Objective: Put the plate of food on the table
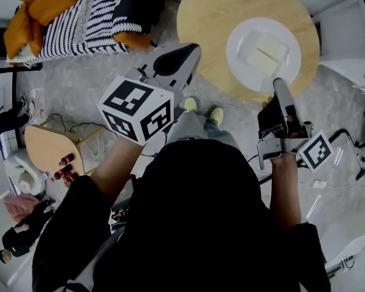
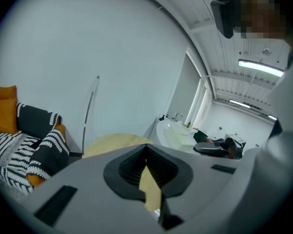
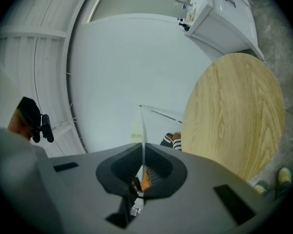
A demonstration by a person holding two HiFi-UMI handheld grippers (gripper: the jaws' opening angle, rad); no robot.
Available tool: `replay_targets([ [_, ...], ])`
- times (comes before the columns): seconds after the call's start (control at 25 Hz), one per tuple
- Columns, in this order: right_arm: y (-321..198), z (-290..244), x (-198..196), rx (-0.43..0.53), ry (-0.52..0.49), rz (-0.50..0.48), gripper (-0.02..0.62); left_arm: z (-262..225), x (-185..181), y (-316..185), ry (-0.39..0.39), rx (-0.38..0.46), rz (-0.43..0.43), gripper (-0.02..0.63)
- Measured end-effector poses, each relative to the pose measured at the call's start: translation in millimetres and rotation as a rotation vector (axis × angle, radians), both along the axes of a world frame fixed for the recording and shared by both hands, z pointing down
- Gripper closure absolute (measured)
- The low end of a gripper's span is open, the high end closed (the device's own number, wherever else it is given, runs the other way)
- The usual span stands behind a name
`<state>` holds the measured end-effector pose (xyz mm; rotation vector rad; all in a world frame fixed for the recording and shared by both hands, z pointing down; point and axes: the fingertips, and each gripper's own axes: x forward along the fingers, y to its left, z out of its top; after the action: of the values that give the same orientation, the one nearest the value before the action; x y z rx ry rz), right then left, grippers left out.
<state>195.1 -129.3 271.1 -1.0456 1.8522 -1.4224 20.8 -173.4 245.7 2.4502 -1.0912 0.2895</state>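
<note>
A white plate (image 1: 263, 52) with pale slices of food lies over the right half of the round wooden table (image 1: 207, 17). My right gripper (image 1: 278, 84) is shut on the plate's near rim. In the right gripper view the plate (image 3: 143, 126) shows edge-on as a thin white line rising from the right gripper (image 3: 143, 152), with the table (image 3: 234, 116) beside it. I cannot tell whether the plate rests on the table or hangs just over it. My left gripper (image 1: 181, 55) is held off the table's left edge, shut with nothing in it; the left gripper (image 2: 146, 152) points over the table (image 2: 115, 143).
A sofa with striped and orange cushions (image 1: 79, 11) stands at the far left. A small wooden side table (image 1: 48, 148) is on the floor at the left, with another person (image 1: 18, 224) below it. White furniture (image 1: 347, 29) flanks the table's right side.
</note>
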Motion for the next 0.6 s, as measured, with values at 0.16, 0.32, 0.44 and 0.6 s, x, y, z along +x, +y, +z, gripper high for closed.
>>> replay_targets([
  [0.16, -7.8, -3.5, -8.8, -0.011, 0.021, 0.011, 0.577, 0.0, -10.3, -10.8, 0.008, -0.02, 0.017, 0.601],
  [0.32, -7.6, -1.5, -12.8, -0.025, 0.021, 0.034, 0.577, 1.4, -10.7, -11.4, 0.013, -0.024, 0.04, 0.601],
  [0.44, -8.9, 8.4, -16.4, -0.039, 0.015, 0.046, 0.577, 12.1, -16.2, -13.7, 0.003, -0.033, 0.043, 0.601],
  [0.6, -15.9, 20.1, -16.2, -0.072, 0.016, 0.07, 0.577, 22.5, -23.8, -18.8, -0.001, -0.064, 0.031, 0.601],
])
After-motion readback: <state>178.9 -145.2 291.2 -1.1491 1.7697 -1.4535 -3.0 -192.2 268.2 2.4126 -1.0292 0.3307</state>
